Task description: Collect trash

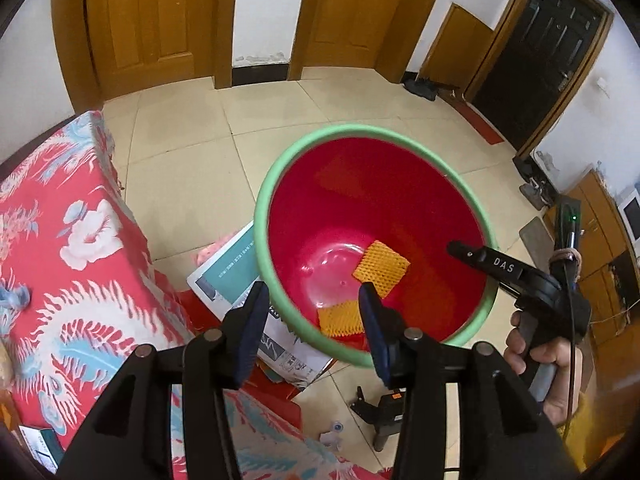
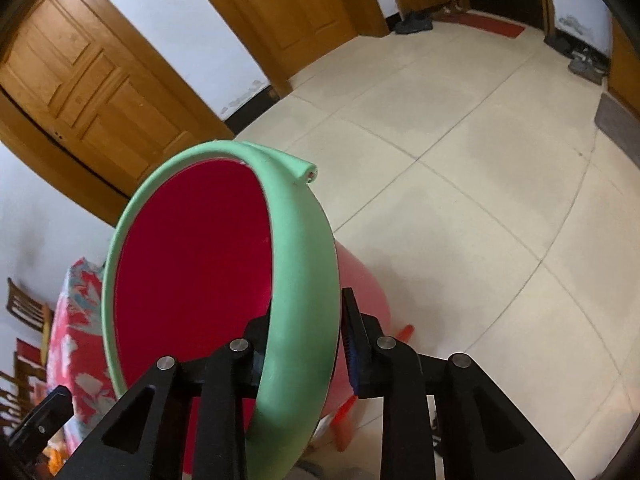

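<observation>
A red bucket with a green rim (image 1: pixel 280 168) is tilted beside the table. Two orange foam net pieces lie inside it, one near the bottom (image 1: pixel 382 268) and one at the near wall (image 1: pixel 340 318). My left gripper (image 1: pixel 314 330) is open and empty, hovering above the bucket's near rim. My right gripper (image 2: pixel 304 344) is shut on the green rim (image 2: pixel 296 280), one finger inside the bucket and one outside, holding it tilted. The right gripper also shows in the left wrist view (image 1: pixel 472 254) at the bucket's right rim.
A table with a red floral cloth (image 1: pixel 60 240) stands at the left. A white and teal box (image 1: pixel 236 268) lies under the bucket's left edge. A black device (image 1: pixel 380 408) sits on the tiled floor. Wooden doors line the far wall.
</observation>
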`<state>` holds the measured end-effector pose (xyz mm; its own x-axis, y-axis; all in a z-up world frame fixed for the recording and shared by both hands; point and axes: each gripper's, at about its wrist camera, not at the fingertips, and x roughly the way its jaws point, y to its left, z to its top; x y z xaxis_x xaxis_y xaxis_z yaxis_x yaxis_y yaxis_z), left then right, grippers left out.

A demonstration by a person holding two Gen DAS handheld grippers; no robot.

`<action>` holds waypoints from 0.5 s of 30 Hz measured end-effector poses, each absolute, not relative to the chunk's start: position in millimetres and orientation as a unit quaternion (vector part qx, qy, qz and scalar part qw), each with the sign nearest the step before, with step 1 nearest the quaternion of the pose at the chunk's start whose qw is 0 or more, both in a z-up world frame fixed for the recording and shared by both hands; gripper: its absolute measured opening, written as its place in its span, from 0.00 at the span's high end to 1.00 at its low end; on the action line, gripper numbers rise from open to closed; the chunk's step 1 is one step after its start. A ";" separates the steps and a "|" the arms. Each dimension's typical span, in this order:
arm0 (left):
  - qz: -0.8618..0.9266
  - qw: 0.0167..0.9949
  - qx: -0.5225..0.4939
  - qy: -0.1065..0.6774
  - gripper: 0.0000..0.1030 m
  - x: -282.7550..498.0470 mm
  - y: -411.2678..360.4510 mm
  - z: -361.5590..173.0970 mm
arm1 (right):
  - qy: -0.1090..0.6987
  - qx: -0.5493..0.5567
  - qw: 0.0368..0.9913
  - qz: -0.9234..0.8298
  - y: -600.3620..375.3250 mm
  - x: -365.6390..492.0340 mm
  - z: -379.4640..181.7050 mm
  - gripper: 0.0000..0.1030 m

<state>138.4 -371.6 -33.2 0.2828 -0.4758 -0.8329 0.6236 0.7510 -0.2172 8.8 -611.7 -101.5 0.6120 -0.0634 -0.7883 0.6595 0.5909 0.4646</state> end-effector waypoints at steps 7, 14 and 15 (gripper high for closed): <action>-0.336 0.803 0.063 0.488 0.55 147.5 -357.4 -31.3 | 0.388 0.515 0.752 -0.136 -619.2 15.8 -122.8 0.73; -0.329 0.812 0.064 0.478 0.55 149.3 -344.1 -25.6 | 0.387 0.408 0.813 -0.149 -588.0 50.1 -96.0 0.72; -0.327 0.814 0.065 0.476 0.55 150.0 -341.6 -25.2 | 0.381 0.391 0.824 -0.149 -585.8 56.0 -89.9 0.71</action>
